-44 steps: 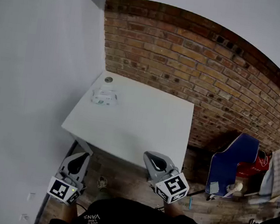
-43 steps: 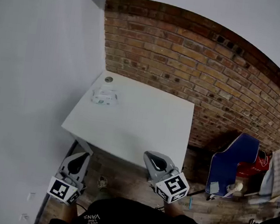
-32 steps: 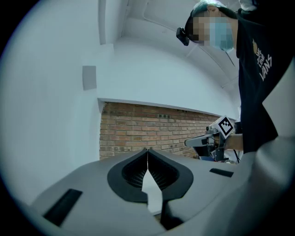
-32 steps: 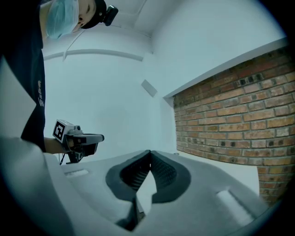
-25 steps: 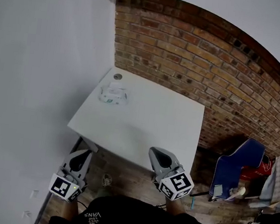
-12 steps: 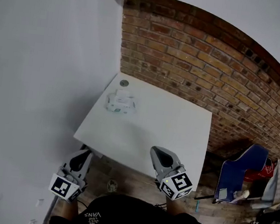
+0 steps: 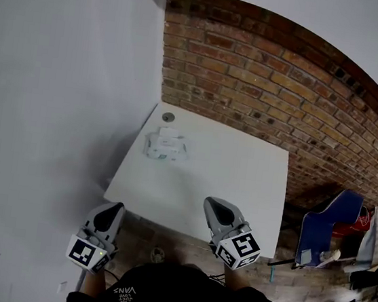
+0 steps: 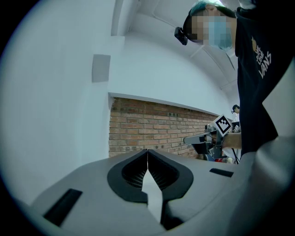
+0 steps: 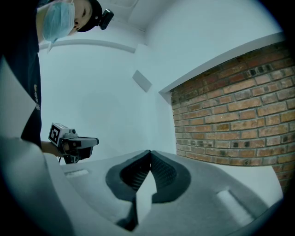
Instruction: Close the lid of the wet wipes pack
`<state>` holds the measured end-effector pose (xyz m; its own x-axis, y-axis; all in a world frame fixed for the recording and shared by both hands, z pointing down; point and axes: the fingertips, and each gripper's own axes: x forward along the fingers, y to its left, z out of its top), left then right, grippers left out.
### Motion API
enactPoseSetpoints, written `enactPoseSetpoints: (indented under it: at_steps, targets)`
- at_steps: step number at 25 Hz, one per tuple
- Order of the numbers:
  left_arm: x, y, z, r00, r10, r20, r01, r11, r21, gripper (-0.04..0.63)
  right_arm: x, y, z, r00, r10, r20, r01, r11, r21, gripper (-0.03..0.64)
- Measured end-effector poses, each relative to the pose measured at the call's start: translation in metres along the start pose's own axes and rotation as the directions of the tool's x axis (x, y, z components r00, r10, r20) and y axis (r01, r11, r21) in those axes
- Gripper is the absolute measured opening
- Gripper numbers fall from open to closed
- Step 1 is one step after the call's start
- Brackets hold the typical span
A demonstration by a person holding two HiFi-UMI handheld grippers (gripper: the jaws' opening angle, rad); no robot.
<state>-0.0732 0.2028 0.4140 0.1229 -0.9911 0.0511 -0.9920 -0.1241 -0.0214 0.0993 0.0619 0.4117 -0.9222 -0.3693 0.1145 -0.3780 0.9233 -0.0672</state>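
Observation:
The wet wipes pack [image 7: 166,145], pale white-green with its lid flap raised at the far side, lies near the far left corner of the white table [image 7: 239,187] in the head view. My left gripper [image 7: 110,214] hangs shut below the table's near left corner, well short of the pack. My right gripper [image 7: 215,209] is shut too, at the table's near edge, with nothing in it. In each gripper view the jaws [image 8: 147,154] [image 9: 150,156] meet at the tips and hold nothing; the pack does not show there.
A small round grommet [image 7: 168,117] sits in the table's far left corner. A brick wall [image 7: 285,90] stands behind the table and a white wall [image 7: 59,97] on the left. A blue chair [image 7: 327,225] and clutter stand on the wooden floor to the right.
The table and pack have grown nearer and slid right and down in the head view as the person walks toward them. Both grippers stay shut, held low in front.

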Motion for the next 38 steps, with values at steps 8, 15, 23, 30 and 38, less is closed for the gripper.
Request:
enactPoseSetpoints:
  at_steps: [8,15,23,30,38]
  targets:
    - [0.013,0.009,-0.008,0.999,-0.03,-0.011,0.029,0.998,-0.057,-0.002,0.013,-0.004,-0.006,1.0,-0.016,-0.021,0.017,1.0,0.006,-0.003]
    - [0.041,0.009,0.001,0.999,-0.026,0.032,0.028,0.997,-0.077,-0.002,0.024,-0.03,-0.002,0.999,-0.002,-0.033,0.003,1.0,0.01,-0.003]
    - [0.078,0.005,0.01,0.999,0.002,0.045,0.0,0.999,-0.055,-0.002,0.042,-0.065,0.012,0.997,0.059,-0.04,-0.059,0.998,-0.008,-0.003]
    - [0.101,-0.007,0.006,0.998,0.053,0.031,-0.051,0.996,-0.072,-0.002,0.048,-0.092,0.007,0.992,0.113,-0.047,-0.113,0.994,-0.003,-0.003]
    - [0.12,-0.017,-0.002,0.996,0.089,-0.006,-0.089,0.992,-0.095,-0.002,0.057,-0.11,-0.003,0.987,0.157,-0.046,-0.155,0.987,0.032,-0.003]
